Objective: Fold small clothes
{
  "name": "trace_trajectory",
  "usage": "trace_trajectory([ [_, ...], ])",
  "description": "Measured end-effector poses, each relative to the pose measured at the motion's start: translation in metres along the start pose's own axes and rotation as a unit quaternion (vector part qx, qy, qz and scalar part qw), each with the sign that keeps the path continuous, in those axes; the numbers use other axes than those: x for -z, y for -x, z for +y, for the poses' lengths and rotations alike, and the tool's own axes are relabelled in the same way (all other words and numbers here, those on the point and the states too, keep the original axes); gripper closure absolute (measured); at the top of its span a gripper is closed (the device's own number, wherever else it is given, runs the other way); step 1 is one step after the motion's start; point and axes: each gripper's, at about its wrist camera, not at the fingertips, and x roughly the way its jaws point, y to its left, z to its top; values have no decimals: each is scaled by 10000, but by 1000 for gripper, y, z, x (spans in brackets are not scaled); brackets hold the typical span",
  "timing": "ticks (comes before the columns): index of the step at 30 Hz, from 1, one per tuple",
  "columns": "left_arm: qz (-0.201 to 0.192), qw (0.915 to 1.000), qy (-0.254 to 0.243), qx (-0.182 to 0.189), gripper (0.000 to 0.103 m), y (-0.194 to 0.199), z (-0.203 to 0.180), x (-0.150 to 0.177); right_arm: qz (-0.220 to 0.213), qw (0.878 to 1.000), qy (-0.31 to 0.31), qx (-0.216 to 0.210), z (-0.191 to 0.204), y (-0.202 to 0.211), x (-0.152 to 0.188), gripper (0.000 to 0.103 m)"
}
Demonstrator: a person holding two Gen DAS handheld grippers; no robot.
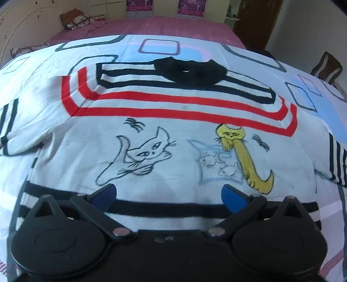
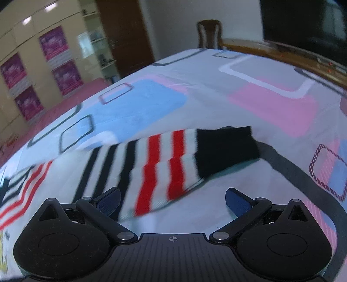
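A small white sweater (image 1: 173, 130) with red and black stripes, a black collar (image 1: 190, 69) and cat drawings lies flat, front up, on the bed. My left gripper (image 1: 168, 198) is open just above its hem, holding nothing. In the right wrist view one sleeve (image 2: 164, 164) with red and black stripes and a black cuff (image 2: 225, 149) stretches out on the sheet. My right gripper (image 2: 172, 200) is open over the sleeve's near edge, holding nothing.
The bed has a white sheet with blue, pink and grey squares (image 2: 271, 104). A pink bedspread (image 1: 151, 26) and pillows (image 1: 73, 19) lie beyond. A wooden chair (image 2: 209, 34) and a wooden bed rail (image 2: 282, 56) stand at the far edge.
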Motion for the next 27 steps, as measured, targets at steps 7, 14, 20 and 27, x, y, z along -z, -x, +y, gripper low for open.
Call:
trace_trajectory([
  [7, 112, 9996, -167, 201, 5, -5, -11, -5, -94, 9996, -276, 4, -20, -16, -16, 46],
  [14, 73, 10000, -43, -3, 20, 0, 0, -7, -334, 9991, -198, -147, -21, -1, -17, 90],
  [20, -273, 9991, 258, 218, 9, 13, 29, -13, -797, 9933, 430, -712, 38, 33, -22, 92],
  [27, -462, 9985, 233, 163, 12, 30, 71, -22, -861, 9675, 1405, -1918, 172, 80, 11, 92],
])
